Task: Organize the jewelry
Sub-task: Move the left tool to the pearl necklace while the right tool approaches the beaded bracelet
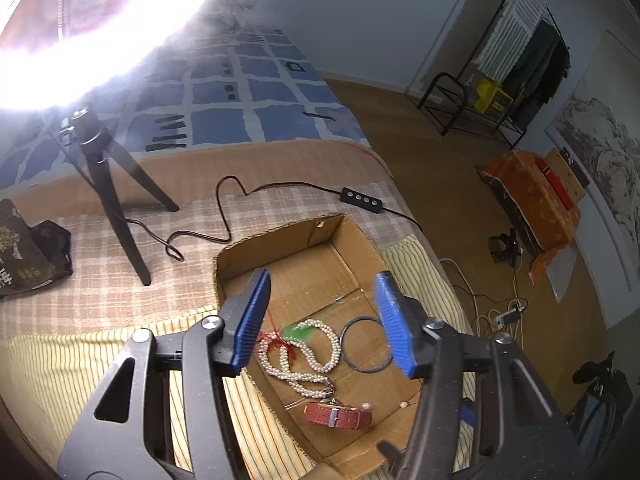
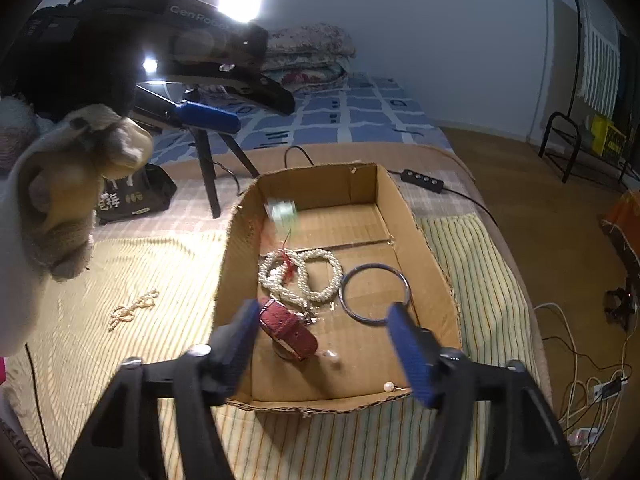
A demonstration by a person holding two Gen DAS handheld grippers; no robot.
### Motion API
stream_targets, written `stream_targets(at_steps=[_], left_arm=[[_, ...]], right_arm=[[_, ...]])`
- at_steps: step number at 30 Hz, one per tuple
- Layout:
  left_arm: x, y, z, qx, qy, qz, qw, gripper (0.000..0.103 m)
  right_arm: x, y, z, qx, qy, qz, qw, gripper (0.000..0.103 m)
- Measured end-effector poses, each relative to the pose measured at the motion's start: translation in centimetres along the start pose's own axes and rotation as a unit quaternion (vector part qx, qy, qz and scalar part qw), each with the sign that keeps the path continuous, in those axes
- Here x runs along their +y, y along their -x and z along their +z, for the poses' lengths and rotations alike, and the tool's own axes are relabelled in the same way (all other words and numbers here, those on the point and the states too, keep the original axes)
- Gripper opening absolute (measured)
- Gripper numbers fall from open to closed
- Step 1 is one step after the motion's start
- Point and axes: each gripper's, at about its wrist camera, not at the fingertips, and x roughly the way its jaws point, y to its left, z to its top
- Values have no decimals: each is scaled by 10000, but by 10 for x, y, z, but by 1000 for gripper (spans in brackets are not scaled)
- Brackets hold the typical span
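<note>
I have both claws hanging over the cardboard box (image 2: 434, 276), which sits on a striped cloth (image 2: 168, 280) on the bed. My left claw (image 1: 322, 322) stands open with nothing between its blue pads; it hovers above the box's middle. My right claw (image 2: 334, 344) is spread wide at the box's near edge, also empty, its pads clear of everything below.

Inside the box, the pearl necklace (image 2: 304, 276) lies coiled near the centre with a red tassel (image 2: 289, 266) across it. Just beside the necklace, toward the box's right wall, lies a dark metal bangle (image 2: 374, 294), flat on the cardboard floor. The red watch strap (image 2: 290, 330) lies at the near side of the box, touching the necklace's end. Two loose pearl earrings (image 2: 334, 357) rest by the box's near wall, apart from each other.

A pale green thing (image 2: 282, 212) shows as a blur against the box's far left corner in the right wrist view; it may be in the air, but I cannot tell for certain. In the left wrist view a green patch (image 1: 300, 333) lies on the necklace.

Outside the box, to its left on the striped cloth, lies a small pearl bracelet (image 2: 132, 308). Beyond the box's far wall stand a black tripod (image 1: 108, 184) and a cable with an inline switch (image 1: 360, 197).
</note>
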Motion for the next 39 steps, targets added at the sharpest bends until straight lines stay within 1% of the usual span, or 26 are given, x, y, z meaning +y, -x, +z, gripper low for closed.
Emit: stream_targets(at_steps=[1, 3, 8, 14, 21, 27, 31, 35, 39], left_arm=[[2, 1, -1, 6, 10, 3, 10000, 56], [5, 5, -3, 4, 17, 11, 10000, 56], [10, 19, -8, -22, 10, 19, 10000, 56], [15, 41, -12, -137, 18, 68, 9999, 56], [28, 78, -21, -307, 18, 179, 9994, 56], [52, 115, -36, -435, -11, 395, 9983, 56], [73, 133, -53, -451, 17, 515, 9977, 56], [95, 140, -70, -352, -32, 652, 9972, 56], [113, 140, -86, -168, -112, 682, 9975, 56]], right_arm=[[2, 2, 0, -26, 37, -6, 10000, 84], [6, 5, 1, -67, 90, -52, 9999, 86], [10, 9, 3, -42, 139, -58, 9999, 87], [18, 22, 7, -139, 203, -57, 9997, 87], [28, 45, 8, -266, 270, -36, 9993, 87], [40, 65, 6, -362, 354, 84, 9987, 87], [53, 72, 1, -321, 462, 245, 9981, 87], [67, 74, -6, -209, 599, 386, 9972, 87], [80, 69, -14, -7, 620, 563, 9965, 87]])
